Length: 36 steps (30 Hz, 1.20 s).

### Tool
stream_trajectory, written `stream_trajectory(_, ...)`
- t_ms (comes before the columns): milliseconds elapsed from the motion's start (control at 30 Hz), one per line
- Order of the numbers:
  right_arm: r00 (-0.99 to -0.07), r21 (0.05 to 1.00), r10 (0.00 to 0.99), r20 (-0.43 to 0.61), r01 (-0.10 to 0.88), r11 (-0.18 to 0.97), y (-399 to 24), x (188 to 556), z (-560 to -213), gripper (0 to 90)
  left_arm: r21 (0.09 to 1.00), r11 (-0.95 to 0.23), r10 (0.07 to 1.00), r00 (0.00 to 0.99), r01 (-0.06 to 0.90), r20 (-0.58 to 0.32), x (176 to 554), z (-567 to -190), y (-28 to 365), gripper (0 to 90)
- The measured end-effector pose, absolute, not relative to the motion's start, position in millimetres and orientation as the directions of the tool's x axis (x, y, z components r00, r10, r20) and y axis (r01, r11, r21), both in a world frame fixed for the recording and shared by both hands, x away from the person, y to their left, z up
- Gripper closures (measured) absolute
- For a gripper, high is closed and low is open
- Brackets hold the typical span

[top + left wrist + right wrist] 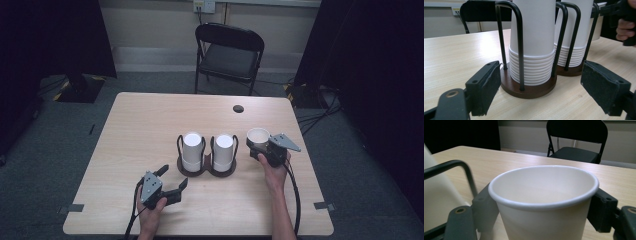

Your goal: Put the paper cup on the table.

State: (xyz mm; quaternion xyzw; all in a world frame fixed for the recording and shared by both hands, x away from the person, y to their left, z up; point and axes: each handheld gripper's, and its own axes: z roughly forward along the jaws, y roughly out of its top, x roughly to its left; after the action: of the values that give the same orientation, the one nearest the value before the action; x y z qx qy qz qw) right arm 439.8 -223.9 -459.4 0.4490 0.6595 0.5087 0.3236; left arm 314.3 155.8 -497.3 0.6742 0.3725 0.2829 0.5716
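Right gripper (261,145) clamps smooth white paper cup (544,202), near desk's right edge | left gripper (172,181) gapes, empty, near front edge | ribbed cup stacks (534,42) in black wire rack (520,50), mid-desk.

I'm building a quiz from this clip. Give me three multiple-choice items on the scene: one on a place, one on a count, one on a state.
1. Where is the single paper cup?
A. between the right tongs
B. on the folding chair
C. on the floor

2. How many cup stacks stand in the wire holder?
A. one
B. two
C. four

3. How are the left tongs?
A. shut on a cup
B. shut on the holder
C. open, holding nothing

Answers: 1 A, its jaws press the cup's sides in the right gripper view. 2 B, two white stacks stand side by side. 3 C, jaws spread wide short of the holder.
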Motion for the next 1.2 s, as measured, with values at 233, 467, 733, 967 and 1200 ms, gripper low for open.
stream_trajectory(233,-0.362,0.955,0.932,0.018,0.282,0.091,-224,451,-474,23.6,0.984,-0.070,0.826,0.563,0.166,-0.036,313,-497,155,17.5)
stream_trajectory(467,-0.344,0.957,0.939,0.029,0.281,0.073,-226,458,-483,23.5,0.984,-0.062,0.825,0.563,0.170,-0.045,313,-498,157,17.6)
stream_trajectory(733,-0.336,0.959,0.941,0.036,0.277,0.062,-226,460,-486,23.4,0.985,-0.053,0.823,0.566,0.167,-0.051,313,-498,157,17.7)
stream_trajectory(967,-0.330,0.952,0.944,0.027,0.296,0.077,-227,455,-485,23.2,0.985,-0.050,0.823,0.566,0.166,-0.054,313,-498,158,17.7)
stream_trajectory(1200,-0.326,0.942,0.944,0.045,0.328,0.068,-229,452,-484,22.3,0.985,-0.044,0.825,0.563,0.164,-0.057,313,-498,158,17.7)
